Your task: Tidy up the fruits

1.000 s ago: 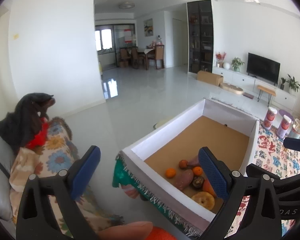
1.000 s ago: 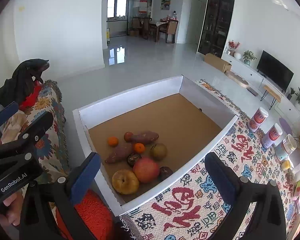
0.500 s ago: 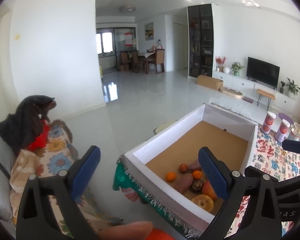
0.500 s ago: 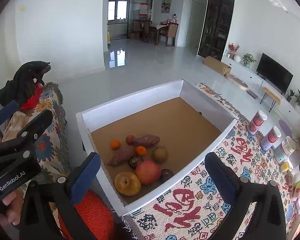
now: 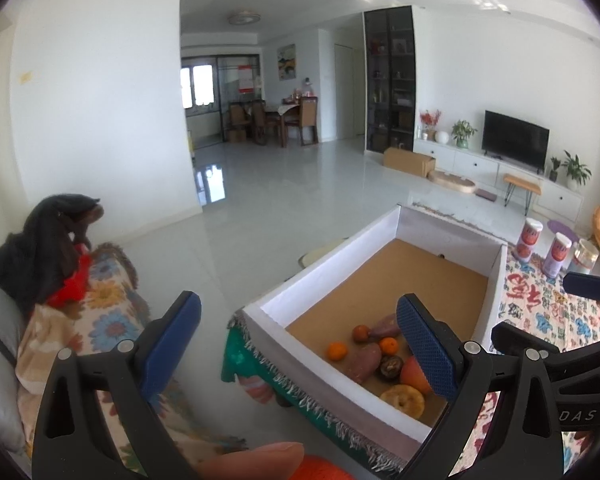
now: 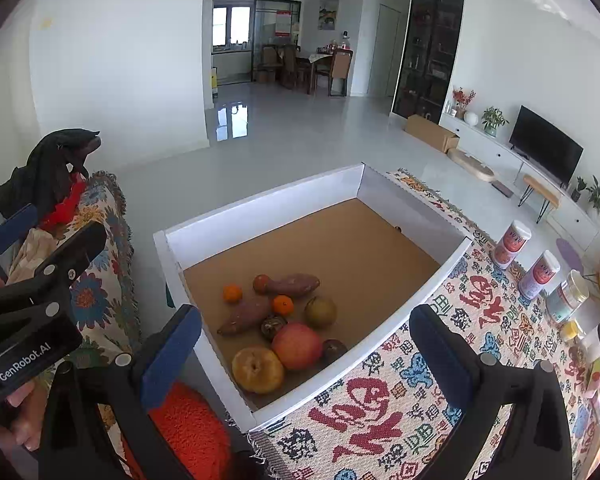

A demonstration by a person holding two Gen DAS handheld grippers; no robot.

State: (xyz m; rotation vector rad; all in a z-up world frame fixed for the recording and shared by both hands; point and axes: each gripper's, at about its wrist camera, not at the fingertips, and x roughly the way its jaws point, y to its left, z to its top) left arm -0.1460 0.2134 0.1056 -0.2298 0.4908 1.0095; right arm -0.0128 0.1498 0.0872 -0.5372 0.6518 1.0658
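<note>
A white box (image 6: 260,204) with a brown floor stands on the patterned tablecloth; it also shows in the left wrist view (image 5: 328,264). Its near corner holds fruit: a yellow pear (image 6: 257,369), a red apple (image 6: 298,345), a green-brown fruit (image 6: 320,311), small oranges (image 6: 283,304), two sweet potatoes (image 6: 246,314) and dark round fruits (image 6: 272,327). My right gripper (image 6: 306,352) is open and empty, above and in front of the fruit. My left gripper (image 5: 298,332) is open and empty, off the box's left corner.
A sofa with a floral throw (image 5: 96,320) and dark clothing (image 5: 48,236) lies left. Canisters (image 6: 538,274) and jars (image 6: 566,296) stand on the patterned tablecloth (image 6: 452,344) to the right. Bare tiled floor (image 5: 284,200) stretches beyond the box.
Both grippers have drawn back and risen slightly, so the box and fruit look smaller and lower. Both stay open. The fruit has not moved.
</note>
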